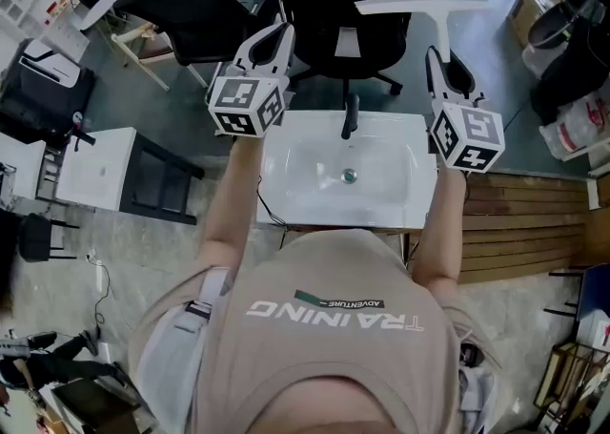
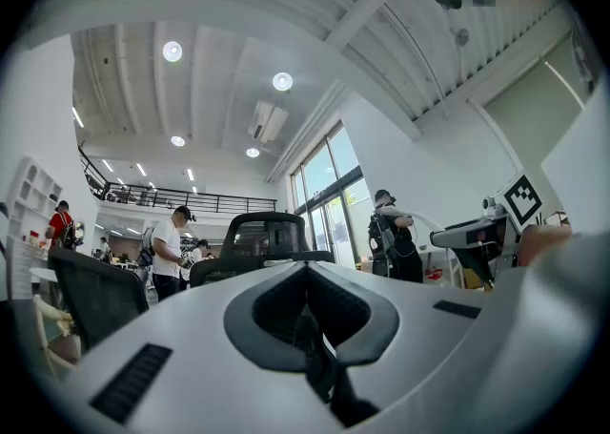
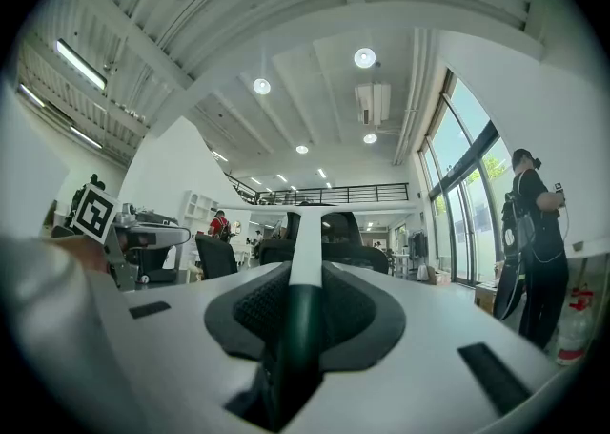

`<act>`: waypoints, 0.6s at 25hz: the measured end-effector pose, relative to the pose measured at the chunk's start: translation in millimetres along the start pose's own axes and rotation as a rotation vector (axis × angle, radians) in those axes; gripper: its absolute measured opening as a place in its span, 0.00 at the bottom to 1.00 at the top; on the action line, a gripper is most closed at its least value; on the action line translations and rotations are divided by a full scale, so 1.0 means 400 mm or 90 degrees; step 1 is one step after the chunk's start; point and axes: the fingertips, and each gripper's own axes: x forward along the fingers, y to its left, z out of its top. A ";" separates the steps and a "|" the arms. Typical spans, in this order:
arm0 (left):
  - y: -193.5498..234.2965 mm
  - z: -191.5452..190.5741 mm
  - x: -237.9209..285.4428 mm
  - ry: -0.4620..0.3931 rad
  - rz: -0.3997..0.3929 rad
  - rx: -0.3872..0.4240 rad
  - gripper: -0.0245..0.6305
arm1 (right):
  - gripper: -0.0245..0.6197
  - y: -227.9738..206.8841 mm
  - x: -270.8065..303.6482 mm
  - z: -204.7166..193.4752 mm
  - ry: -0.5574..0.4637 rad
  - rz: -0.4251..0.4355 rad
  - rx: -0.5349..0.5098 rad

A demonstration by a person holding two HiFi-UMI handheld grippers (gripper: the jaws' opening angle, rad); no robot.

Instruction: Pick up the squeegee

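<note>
The right claw (image 1: 437, 58) is clamped on the squeegee's (image 1: 417, 5) dark handle. The squeegee points straight away from the person, held in the air with its white blade crosswise, beyond the white washbasin (image 1: 295, 175). The left claw (image 1: 282, 34) is closed and empty. A black office chair (image 1: 334, 3) stands on the grey floor (image 1: 162, 251).

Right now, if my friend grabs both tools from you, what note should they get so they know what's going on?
Left tool: shut, nothing in it, raised near the far edge of the white sink.
Right tool: shut on the handle of the squeegee.
Squeegee: up in the air past the sink, touching nothing else, blade end pointing away from the person.
Done: the squeegee is picked up.
Left: nothing of the pick-up itself; probably just hold the grip steady.
</note>
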 end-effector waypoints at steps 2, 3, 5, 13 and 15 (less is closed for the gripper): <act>0.000 0.000 -0.002 0.001 0.000 0.001 0.06 | 0.19 0.000 0.002 -0.001 -0.001 0.002 0.003; 0.001 0.000 -0.004 0.002 0.001 0.000 0.06 | 0.19 0.001 0.003 -0.001 -0.001 0.002 0.004; 0.006 -0.003 -0.011 0.004 0.004 -0.002 0.06 | 0.19 0.005 0.002 0.000 -0.002 0.004 0.006; 0.023 -0.011 -0.029 0.011 0.017 -0.005 0.06 | 0.19 0.018 0.006 0.002 0.002 0.013 0.002; 0.022 -0.009 -0.031 0.012 0.015 -0.004 0.06 | 0.19 0.021 0.004 0.009 0.001 0.014 -0.003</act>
